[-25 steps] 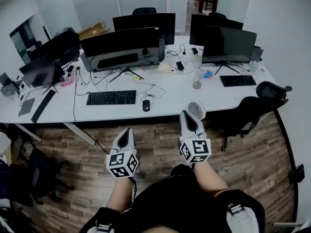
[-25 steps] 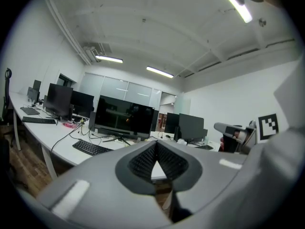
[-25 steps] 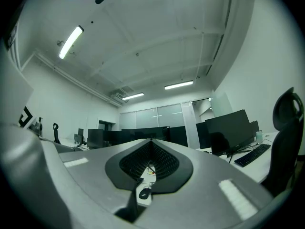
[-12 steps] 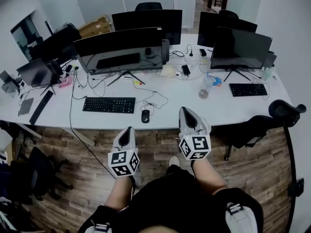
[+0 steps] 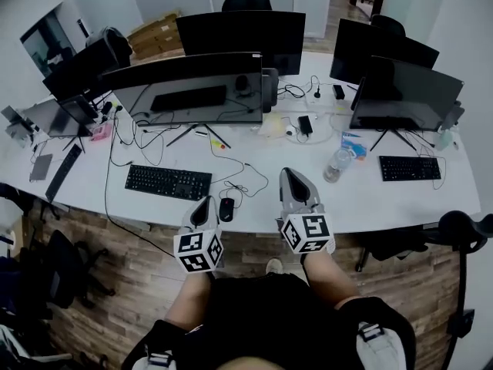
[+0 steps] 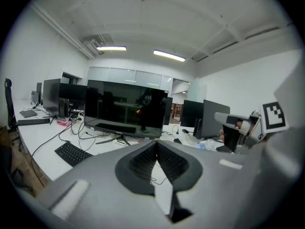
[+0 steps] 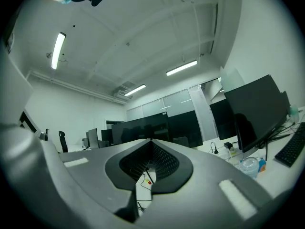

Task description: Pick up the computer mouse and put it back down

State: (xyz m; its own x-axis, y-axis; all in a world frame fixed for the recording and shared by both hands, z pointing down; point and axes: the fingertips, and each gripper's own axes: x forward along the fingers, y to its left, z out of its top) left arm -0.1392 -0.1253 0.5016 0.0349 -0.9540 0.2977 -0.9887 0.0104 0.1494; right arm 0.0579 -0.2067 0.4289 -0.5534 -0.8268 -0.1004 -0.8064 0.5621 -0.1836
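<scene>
A black computer mouse [image 5: 226, 209] lies on the white desk [image 5: 254, 206] near its front edge, its cable running back toward the monitors. My left gripper [image 5: 203, 203] hovers just left of the mouse, apart from it, jaws shut and empty. My right gripper [image 5: 287, 175] is over the desk to the right of the mouse, jaws closed tip to tip with nothing between them. In the left gripper view [image 6: 156, 142] and the right gripper view [image 7: 151, 140] the jaws meet at their tips and hide the mouse.
A black keyboard [image 5: 168, 182] lies left of the mouse. A wide monitor [image 5: 185, 83] stands behind, with more monitors around. A water bottle [image 5: 336, 164] and a second keyboard [image 5: 408, 168] are at the right. Office chairs [image 5: 454, 230] stand by the desk.
Both grippers have moved forward from over the wooden floor to the desk's front edge. The desk and the mouse are now much closer. The jaws stayed closed.
</scene>
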